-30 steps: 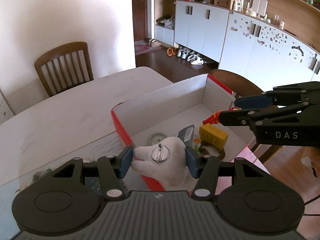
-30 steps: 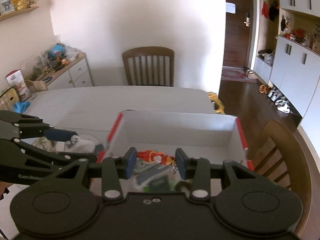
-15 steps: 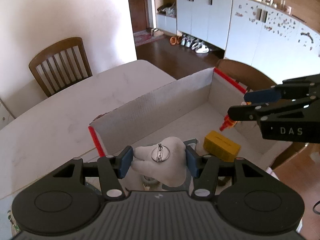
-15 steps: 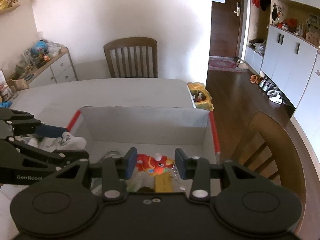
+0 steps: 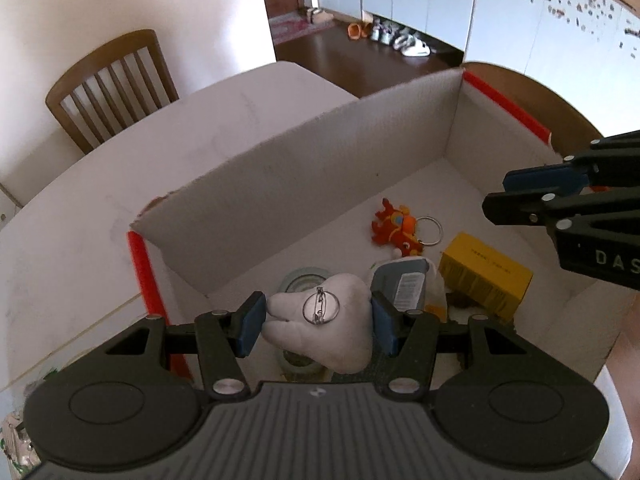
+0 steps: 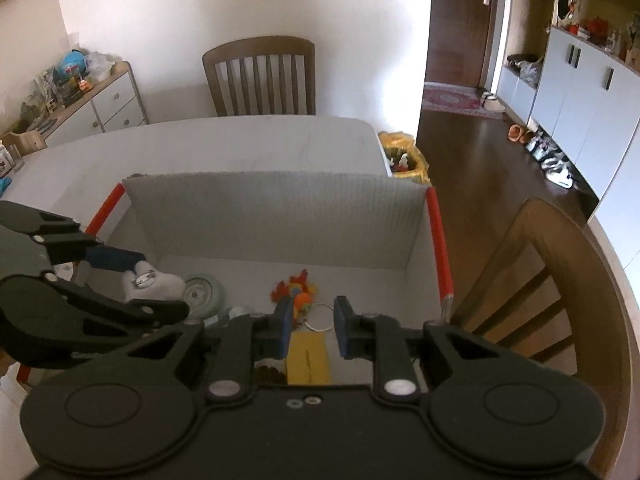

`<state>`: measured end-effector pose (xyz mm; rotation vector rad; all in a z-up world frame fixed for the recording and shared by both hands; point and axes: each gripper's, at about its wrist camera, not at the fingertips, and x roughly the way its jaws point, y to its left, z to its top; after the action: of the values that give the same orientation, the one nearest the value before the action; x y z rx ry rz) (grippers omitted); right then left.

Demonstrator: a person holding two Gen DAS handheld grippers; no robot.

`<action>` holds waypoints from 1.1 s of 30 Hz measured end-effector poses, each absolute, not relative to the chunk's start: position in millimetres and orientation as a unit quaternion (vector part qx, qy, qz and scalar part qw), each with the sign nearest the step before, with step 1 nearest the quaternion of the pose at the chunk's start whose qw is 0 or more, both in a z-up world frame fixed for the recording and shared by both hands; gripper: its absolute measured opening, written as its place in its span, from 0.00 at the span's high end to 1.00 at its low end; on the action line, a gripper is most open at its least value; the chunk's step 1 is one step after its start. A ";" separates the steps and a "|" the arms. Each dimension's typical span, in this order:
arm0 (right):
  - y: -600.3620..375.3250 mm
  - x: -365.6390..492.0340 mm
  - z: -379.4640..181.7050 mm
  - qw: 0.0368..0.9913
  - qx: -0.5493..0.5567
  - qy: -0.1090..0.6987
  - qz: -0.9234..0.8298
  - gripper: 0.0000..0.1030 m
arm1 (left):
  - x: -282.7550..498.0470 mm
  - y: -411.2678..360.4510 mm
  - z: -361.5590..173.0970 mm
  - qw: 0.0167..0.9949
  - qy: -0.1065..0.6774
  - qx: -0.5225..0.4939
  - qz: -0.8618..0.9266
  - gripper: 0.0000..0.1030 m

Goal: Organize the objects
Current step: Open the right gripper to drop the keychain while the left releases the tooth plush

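Step, as judged: drop-off stage. Left claw (image 5: 318,322) clamped on white plush tooth (image 5: 320,330), held over near-left corner of box (image 5: 320,152), above tape roll (image 5: 298,280).

Right claw (image 6: 310,322) empty, jaws closing on nothing, hanging above yellow carton (image 5: 486,276) inside box.

Next: lower tooth into free floor spot, release w/o snagging.

Tooth soft, lumpy fabric, metal pin ring on front. Box corrugated card, white w/ red edges, on white table (image 5: 120,184). Keychain toy (image 5: 394,226) rubbery, orange-red.

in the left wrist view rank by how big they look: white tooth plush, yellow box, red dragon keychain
1. white tooth plush, though it is nearest the camera, so its lead is unsure
2. yellow box
3. red dragon keychain
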<state>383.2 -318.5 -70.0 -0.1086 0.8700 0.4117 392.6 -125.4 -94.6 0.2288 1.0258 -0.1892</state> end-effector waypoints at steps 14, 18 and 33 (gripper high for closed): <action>-329.6 378.7 -70.6 0.877 -0.032 0.429 0.212 0.78 | 396.5 -131.3 -102.0 0.855 0.497 0.108 -0.105 0.37; -330.8 375.7 -67.0 0.878 -0.027 0.427 0.214 0.77 | 387.5 -130.6 -94.9 0.862 0.485 0.100 -0.105 0.31; -335.2 350.2 -44.5 0.883 -0.015 0.409 0.230 0.74 | 343.8 -118.1 -48.5 0.894 0.433 0.056 -0.101 0.31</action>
<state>350.2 -335.2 -44.5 -0.0310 0.8522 0.4796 343.8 -118.1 -48.5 0.1159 0.8969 -0.2098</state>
